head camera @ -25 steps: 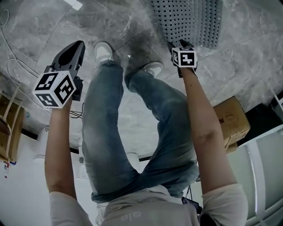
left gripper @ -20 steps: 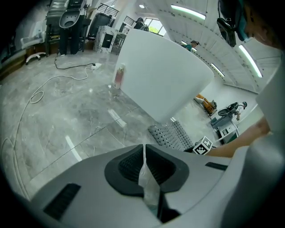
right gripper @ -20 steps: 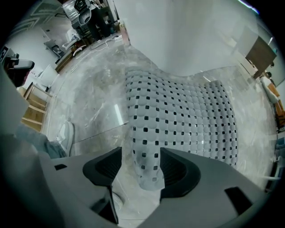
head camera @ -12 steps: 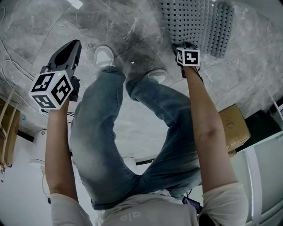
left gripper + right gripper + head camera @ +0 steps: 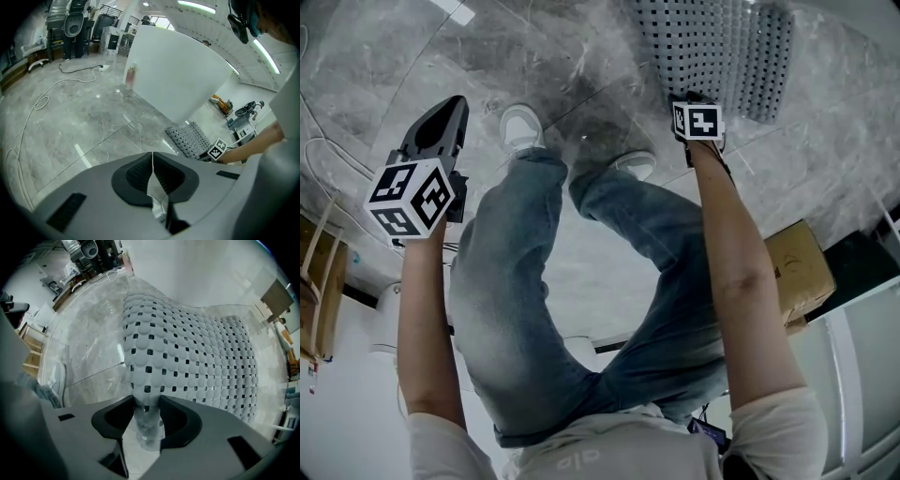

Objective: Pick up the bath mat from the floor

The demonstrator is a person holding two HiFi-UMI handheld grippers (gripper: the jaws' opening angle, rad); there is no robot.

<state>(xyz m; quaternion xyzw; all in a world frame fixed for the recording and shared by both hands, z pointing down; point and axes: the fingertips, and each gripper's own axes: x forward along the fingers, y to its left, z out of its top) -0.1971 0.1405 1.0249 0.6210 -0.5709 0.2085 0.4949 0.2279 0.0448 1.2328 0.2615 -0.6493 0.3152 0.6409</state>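
Two grippers are out over the grey marble floor (image 5: 825, 150), and the bath mat (image 5: 717, 47) is seen lying flat on it, a pale grey sheet full of small square holes, ahead of the person's white shoes (image 5: 520, 124). The right gripper (image 5: 694, 98) is pointed straight down at the mat's near edge. From its own camera, that edge (image 5: 187, 362) is caught between the two dark pads of the right gripper (image 5: 146, 401). The jaws have just been closing, and the mat's rim is now pinched and bunched up between them. The rest of the mat is spread on the floor towards a white wall (image 5: 173, 79).

The left gripper (image 5: 450, 108) is held well apart from the mat, above bare floor beside the left shoe. Its jaws (image 5: 152, 154) are seen pressed together at the tips with nothing between them. A cardboard box (image 5: 797, 267) is noted at the right.
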